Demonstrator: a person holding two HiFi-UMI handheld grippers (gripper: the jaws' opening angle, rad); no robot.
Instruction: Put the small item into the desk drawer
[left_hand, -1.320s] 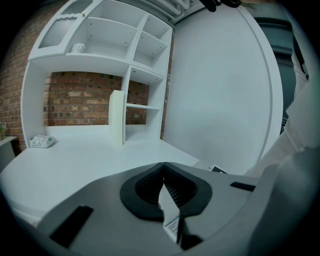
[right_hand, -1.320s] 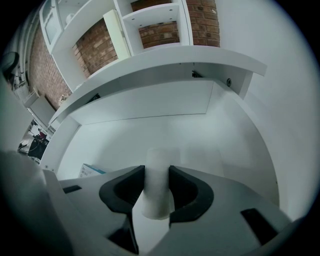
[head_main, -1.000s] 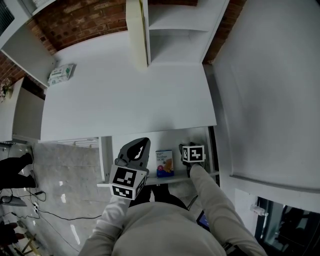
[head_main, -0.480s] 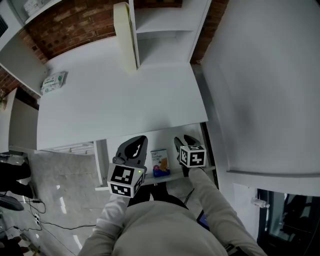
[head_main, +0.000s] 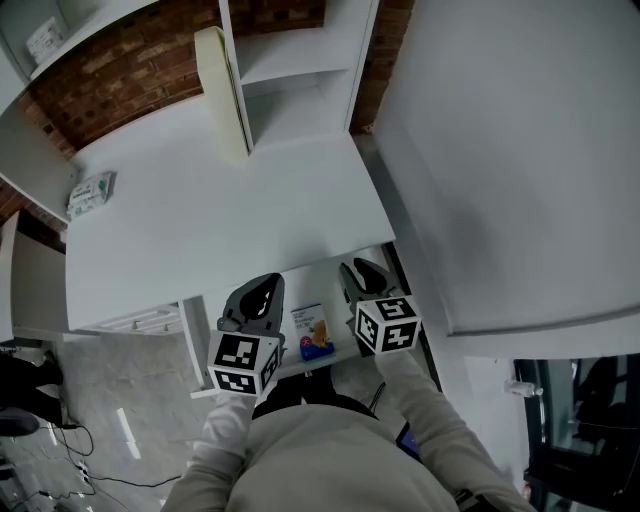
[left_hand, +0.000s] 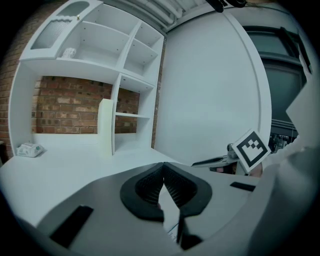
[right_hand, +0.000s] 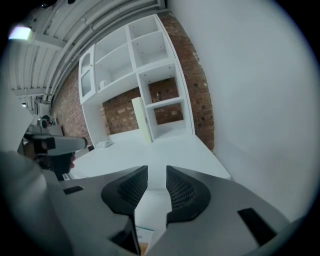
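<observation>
- Both of the person's pale sleeves (head_main: 420, 400) reach forward from the bottom of the head view, each ending in a gripper with a marker cube on it.
- The left gripper (head_main: 258, 292) has its jaws pressed together, pads meeting at the tips with nothing caught between them (left_hand: 163, 167); it hovers over the left part of the open desk drawer (head_main: 318, 285).
- The right gripper (head_main: 358, 272) is over the drawer's right part. Its jaws are closing, with a narrow gap left and only air in it (right_hand: 156, 172).
- The small box (head_main: 312, 331), white with blue and orange print, lies in the drawer between the two grippers, touched by neither. Its corner shows below the right gripper's jaws (right_hand: 136, 239).
- Beyond both grippers the white desk top (head_main: 230, 220) spreads out, bare in the middle.
- Far ahead of the left gripper a cream board (head_main: 222, 95) stands upright on the desk against the side of a white shelf unit (head_main: 290, 70).
- Well off to the left gripper's left, near the desk's far edge, lies a pack of wipes (head_main: 90, 193).
- Behind the desk and shelves runs a brick wall (head_main: 130, 65).
- To the right of the right gripper stands a plain white wall (head_main: 500, 150).
</observation>
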